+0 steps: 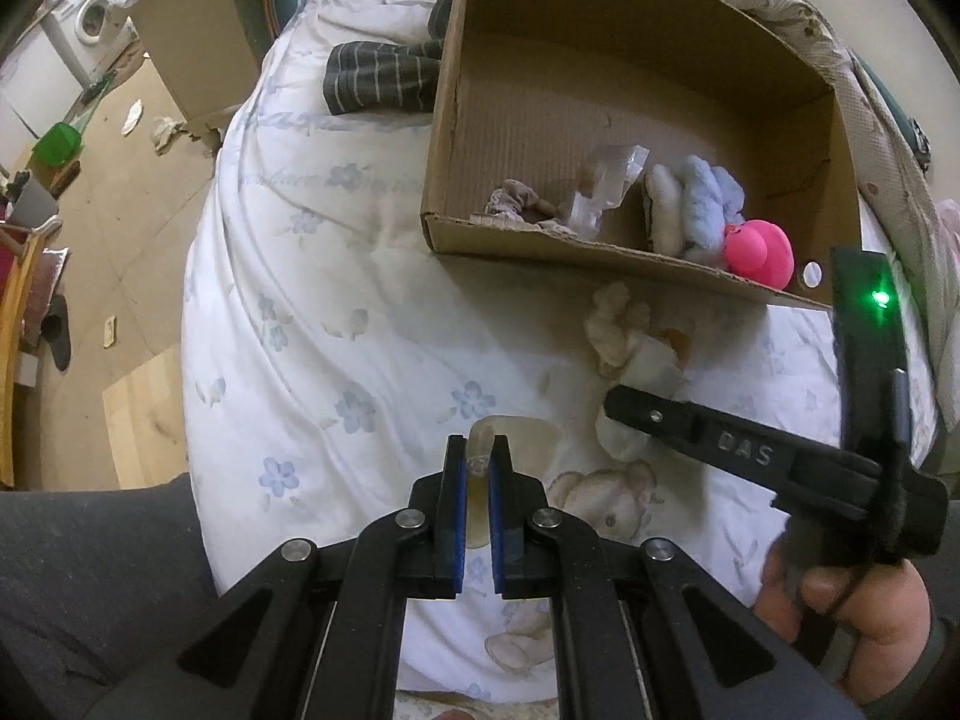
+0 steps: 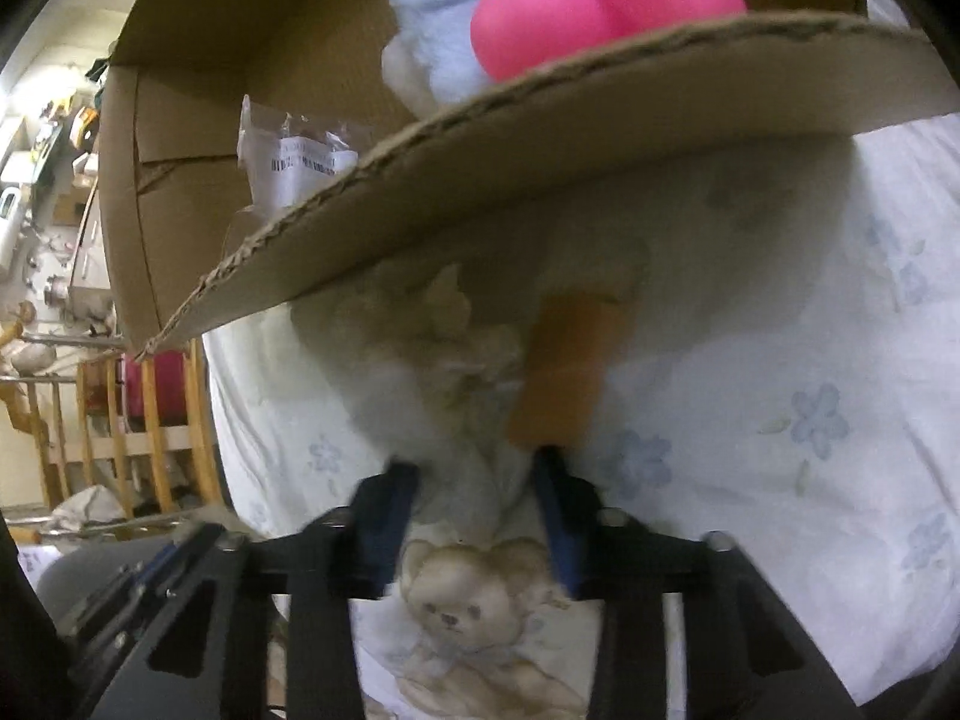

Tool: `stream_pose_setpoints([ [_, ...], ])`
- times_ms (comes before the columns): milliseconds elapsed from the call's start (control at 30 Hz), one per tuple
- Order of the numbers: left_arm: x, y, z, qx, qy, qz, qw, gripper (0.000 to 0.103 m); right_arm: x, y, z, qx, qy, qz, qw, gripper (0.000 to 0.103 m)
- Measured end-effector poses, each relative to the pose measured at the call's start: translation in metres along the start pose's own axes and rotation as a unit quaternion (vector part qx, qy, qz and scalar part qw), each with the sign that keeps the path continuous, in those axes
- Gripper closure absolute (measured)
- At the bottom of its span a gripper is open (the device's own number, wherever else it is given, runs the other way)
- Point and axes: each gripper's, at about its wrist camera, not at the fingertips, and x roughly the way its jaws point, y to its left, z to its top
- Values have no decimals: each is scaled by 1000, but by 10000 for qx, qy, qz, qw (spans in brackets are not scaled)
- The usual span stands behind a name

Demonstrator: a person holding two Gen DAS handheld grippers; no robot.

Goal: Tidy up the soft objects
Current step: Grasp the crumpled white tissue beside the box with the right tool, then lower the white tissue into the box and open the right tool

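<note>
Soft objects: one cream plush toy (image 2: pixel 444 360) with an orange patch lies on the bed (image 1: pixel 312 312), on the white floral quilt just in front of the cardboard box (image 1: pixel 456 90). The plush is blurred in the right wrist view, so its exact form cannot be told. Box contents, near its front wall: a pale blue and white plush (image 1: pixel 699 204), a pink rounded toy (image 1: pixel 759 249) at the right front corner, a patterned cloth bundle (image 1: pixel 516 201), and a clear plastic packet (image 1: pixel 606 186) standing between them. Outside the box, to its left: a dark striped sock (image 1: pixel 378 81) on the quilt. Left tool (image 1: pixel 478 456): narrow, its blue pads closed on a small clear plastic piece (image 1: pixel 480 441) raised above the quilt. Right tool (image 2: pixel 474 468): partly closed, its pads on either side of the cream plush's lower end; firm contact cannot be told through the blur. A hand (image 1: pixel 840 606) grips the right tool's handle.
</note>
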Motion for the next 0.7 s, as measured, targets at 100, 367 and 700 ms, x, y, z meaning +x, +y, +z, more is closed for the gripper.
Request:
stream_pose_setpoints([
  [100, -2, 1, 2, -39, -53, 21, 10000, 97, -10, 1, -5, -118, -60, -13, 9999, 77],
  [367, -31, 0, 11, 1, -386, 99, 9992, 97, -62, 4, -32, -242, -52, 416, 9988, 79],
  [700, -65, -28, 68, 0, -876, 502, 9949, 97, -171, 29, 14, -915, -1568, 798, 9801, 79],
])
